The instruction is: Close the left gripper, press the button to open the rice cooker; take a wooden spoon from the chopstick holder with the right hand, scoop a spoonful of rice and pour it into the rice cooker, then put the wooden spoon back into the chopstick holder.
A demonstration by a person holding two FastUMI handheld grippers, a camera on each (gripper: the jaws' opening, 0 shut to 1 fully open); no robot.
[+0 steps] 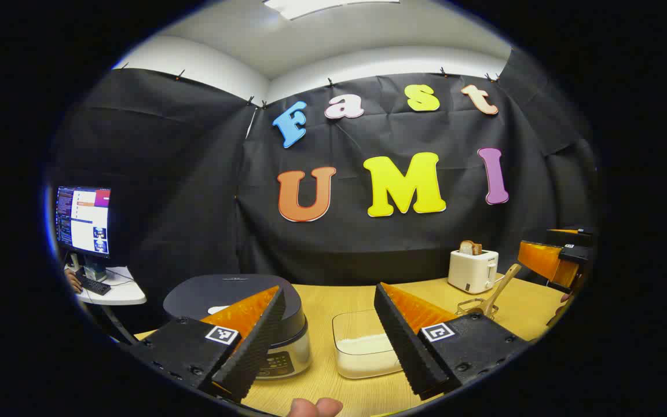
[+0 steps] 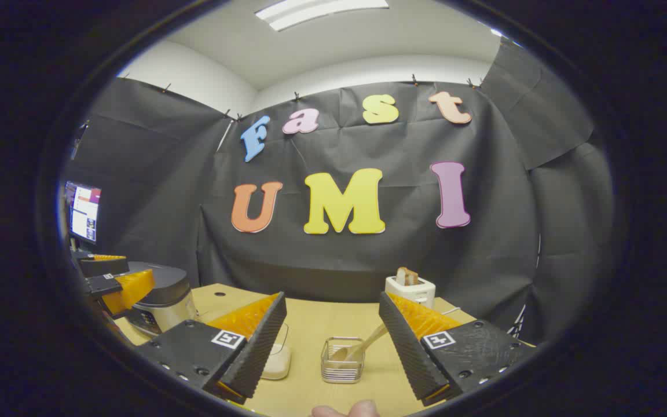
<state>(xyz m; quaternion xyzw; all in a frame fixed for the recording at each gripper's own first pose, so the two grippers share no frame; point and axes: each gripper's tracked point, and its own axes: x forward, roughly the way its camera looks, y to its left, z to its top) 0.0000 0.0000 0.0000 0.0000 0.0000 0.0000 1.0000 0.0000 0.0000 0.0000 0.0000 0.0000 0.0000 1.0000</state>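
Left gripper view: the left claw [image 1: 333, 341] gapes wide above the wooden tabletop [image 1: 322, 301], with the closed dark-lidded rice cooker [image 1: 241, 324] behind its left finger and a clear rice tub [image 1: 362, 347] between the fingers

Right gripper view: the right claw [image 2: 330, 341] gapes wide and empty, framing the wire chopstick holder [image 2: 342, 360], in which the pale wooden spoon [image 2: 365, 344] leans

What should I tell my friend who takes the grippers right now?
Left hand-held gripper: open, holding nothing, facing the rice cooker.
Right hand-held gripper: open, holding nothing, facing the chopstick holder.
The cooker lid is shut. The wooden spoon leans in the holder. The rice container sits between cooker and holder.
Done: nothing.
Left: close left gripper, press button, scoop, pour, return spoon.
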